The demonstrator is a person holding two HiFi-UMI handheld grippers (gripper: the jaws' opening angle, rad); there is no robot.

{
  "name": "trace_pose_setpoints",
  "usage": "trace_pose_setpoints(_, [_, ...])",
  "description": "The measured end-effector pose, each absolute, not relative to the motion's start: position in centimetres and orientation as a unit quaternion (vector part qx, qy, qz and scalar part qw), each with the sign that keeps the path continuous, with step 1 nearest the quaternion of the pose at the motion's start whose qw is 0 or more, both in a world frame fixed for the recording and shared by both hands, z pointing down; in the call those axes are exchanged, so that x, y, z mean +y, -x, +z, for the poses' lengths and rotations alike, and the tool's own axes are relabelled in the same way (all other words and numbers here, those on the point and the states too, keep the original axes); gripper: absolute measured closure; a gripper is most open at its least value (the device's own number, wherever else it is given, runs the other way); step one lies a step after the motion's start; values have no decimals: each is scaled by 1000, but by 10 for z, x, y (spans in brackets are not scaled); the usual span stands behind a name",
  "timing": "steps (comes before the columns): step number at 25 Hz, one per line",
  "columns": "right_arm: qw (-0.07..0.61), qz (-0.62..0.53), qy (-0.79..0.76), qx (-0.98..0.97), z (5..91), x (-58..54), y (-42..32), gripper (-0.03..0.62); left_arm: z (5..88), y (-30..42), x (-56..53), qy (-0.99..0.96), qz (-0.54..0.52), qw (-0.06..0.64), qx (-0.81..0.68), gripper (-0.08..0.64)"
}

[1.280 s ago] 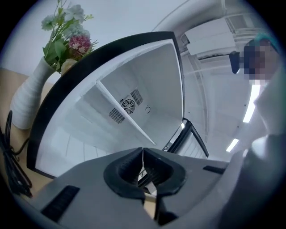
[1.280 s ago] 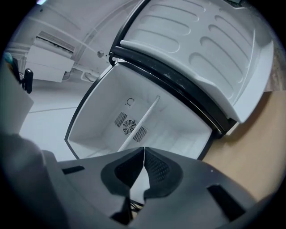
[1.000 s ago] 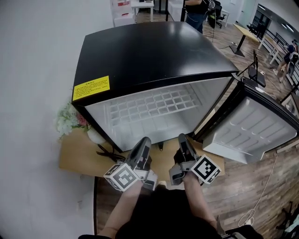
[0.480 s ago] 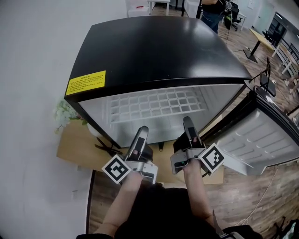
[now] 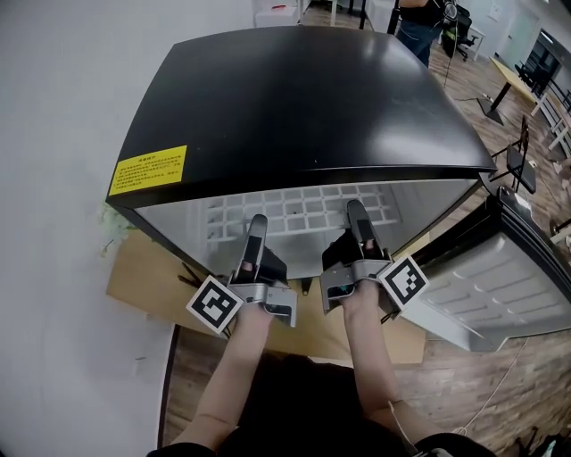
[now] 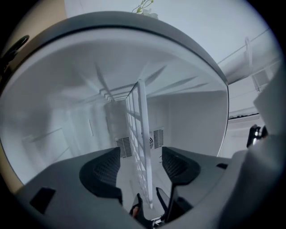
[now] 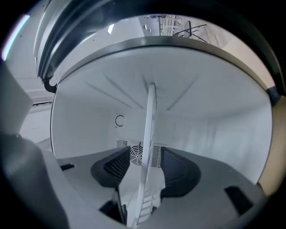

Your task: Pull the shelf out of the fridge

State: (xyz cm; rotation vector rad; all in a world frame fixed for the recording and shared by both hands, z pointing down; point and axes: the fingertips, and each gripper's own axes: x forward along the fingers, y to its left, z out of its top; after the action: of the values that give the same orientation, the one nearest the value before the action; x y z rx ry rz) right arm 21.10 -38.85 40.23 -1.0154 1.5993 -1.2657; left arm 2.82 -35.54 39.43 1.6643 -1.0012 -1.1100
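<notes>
A black-topped fridge (image 5: 294, 98) stands open, with a white wire shelf (image 5: 303, 210) inside. My left gripper (image 5: 257, 223) reaches into the opening at the shelf's front edge. In the left gripper view the shelf (image 6: 142, 134) runs edge-on between the jaws of the left gripper (image 6: 139, 163), with a gap to each pad. My right gripper (image 5: 355, 210) is beside it on the right. In the right gripper view the shelf (image 7: 149, 116) also passes between that gripper's (image 7: 145, 167) pads untouched. Both pairs of jaws have just been opening, and both stand open.
The fridge door (image 5: 500, 277) hangs open to the right. A yellow label (image 5: 148, 170) marks the fridge's top left corner. The fridge rests on a wooden board (image 5: 143, 286) against a white wall, with flowers (image 5: 111, 234) at its left. A person (image 5: 419, 18) stands far behind.
Both grippers have moved forward from in front of the fridge into its opening and rolled, so the shelf's front edge now lies between their jaws. Both jaws have opened.
</notes>
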Motion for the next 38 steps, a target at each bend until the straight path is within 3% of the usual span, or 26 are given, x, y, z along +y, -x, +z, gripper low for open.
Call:
trace_pose_setpoints(7, [413, -529, 398, 625, 408, -407, -198, 421, 390, -19, -379, -643, -467, 432, -427, 304])
trace_pose_setpoints(10, [412, -527, 410, 620, 410, -410, -200, 510, 392, -21, -385, -641, -449, 433, -447, 453])
trace_pose_setpoints(12, [409, -521, 414, 624, 407, -410, -200, 565, 392, -22, -385, -644, -438, 431, -454, 499])
trace_pose_setpoints(38, [440, -543, 405, 590, 408, -401, -202, 575, 395, -22, -377, -635, -447, 446, -445, 509])
